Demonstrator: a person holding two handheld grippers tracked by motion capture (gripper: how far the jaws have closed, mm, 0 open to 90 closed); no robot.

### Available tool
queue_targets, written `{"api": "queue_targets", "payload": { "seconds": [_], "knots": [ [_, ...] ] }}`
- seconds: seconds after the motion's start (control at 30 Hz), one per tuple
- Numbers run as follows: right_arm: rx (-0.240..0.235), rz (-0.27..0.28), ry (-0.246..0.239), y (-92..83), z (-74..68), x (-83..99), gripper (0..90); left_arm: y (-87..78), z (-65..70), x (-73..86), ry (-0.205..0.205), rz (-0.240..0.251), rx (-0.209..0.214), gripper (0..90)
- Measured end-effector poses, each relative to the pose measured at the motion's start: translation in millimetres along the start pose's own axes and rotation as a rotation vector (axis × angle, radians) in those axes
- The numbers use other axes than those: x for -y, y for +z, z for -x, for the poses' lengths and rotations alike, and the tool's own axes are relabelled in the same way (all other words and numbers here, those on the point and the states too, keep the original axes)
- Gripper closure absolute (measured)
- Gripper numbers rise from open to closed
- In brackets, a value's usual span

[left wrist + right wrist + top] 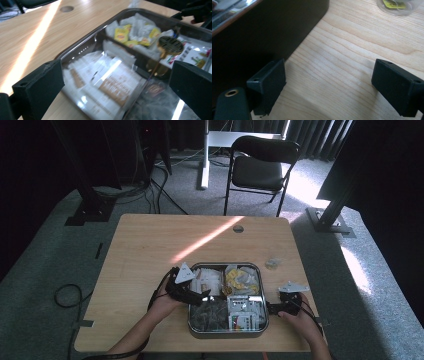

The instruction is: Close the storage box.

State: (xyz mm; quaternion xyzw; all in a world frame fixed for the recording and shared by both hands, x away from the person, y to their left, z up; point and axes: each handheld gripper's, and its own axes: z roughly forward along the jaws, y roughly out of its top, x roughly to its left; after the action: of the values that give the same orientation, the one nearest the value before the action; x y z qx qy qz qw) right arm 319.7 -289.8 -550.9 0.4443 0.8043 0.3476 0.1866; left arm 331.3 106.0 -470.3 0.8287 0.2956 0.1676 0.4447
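A grey compartment box [189, 320] sits near the table's front edge under a clear lid with a gold knob [170, 45]. Inside lie yellow tea bags [121, 33], white sachets [110, 83] and dark packets [207, 312]. My left gripper [201, 295] is at the box's left rim [82, 42], open, with its jaws spread wide over the lid's corner [117, 80]. On the other side my right gripper [270, 309] is open and low over the wood [332, 82]. One of its jaws stands just beside the box's dark wall [262, 30]. Neither gripper holds anything.
A small clear packet with a yellow label [272, 264] [398, 4] lies on the table right of the box. A cable hole [238, 228] is near the far edge. A black folding chair [260, 167] stands beyond the table.
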Motion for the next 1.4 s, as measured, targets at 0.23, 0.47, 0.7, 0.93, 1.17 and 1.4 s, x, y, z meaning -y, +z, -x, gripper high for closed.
{"api": "queue_targets", "payload": {
  "seconds": [0.23, 0.47, 0.7, 0.93, 1.17, 1.4],
  "knots": [
    [0.0, 0.0, 0.0, 0.0, 0.0, 0.0, 11.5, -12.0, -14.3, 11.3, -0.018, 0.03, -0.014, 0.0],
    [0.0, 0.0, 0.0, 0.0, 0.0, 0.0, 11.5, -21.0, -24.6, 24.3, -0.029, 0.028, -0.012, 0.0],
    [0.0, 0.0, 0.0, 0.0, 0.0, 0.0, 11.5, -31.5, -35.5, 39.7, -0.043, 0.03, -0.038, 0.0],
    [0.0, 0.0, 0.0, 0.0, 0.0, 0.0, 11.6, -37.2, -40.4, 54.4, -0.05, 0.019, -0.026, 0.0],
    [0.0, 0.0, 0.0, -0.1, 0.0, 0.0, 11.5, -42.6, -43.8, 68.9, -0.049, 0.011, 0.0, 0.0],
    [0.0, 0.0, 0.0, 0.0, 0.0, 0.0, 11.5, -47.2, -45.2, 82.5, -0.03, -0.006, 0.018, 0.0]
  ]
}}
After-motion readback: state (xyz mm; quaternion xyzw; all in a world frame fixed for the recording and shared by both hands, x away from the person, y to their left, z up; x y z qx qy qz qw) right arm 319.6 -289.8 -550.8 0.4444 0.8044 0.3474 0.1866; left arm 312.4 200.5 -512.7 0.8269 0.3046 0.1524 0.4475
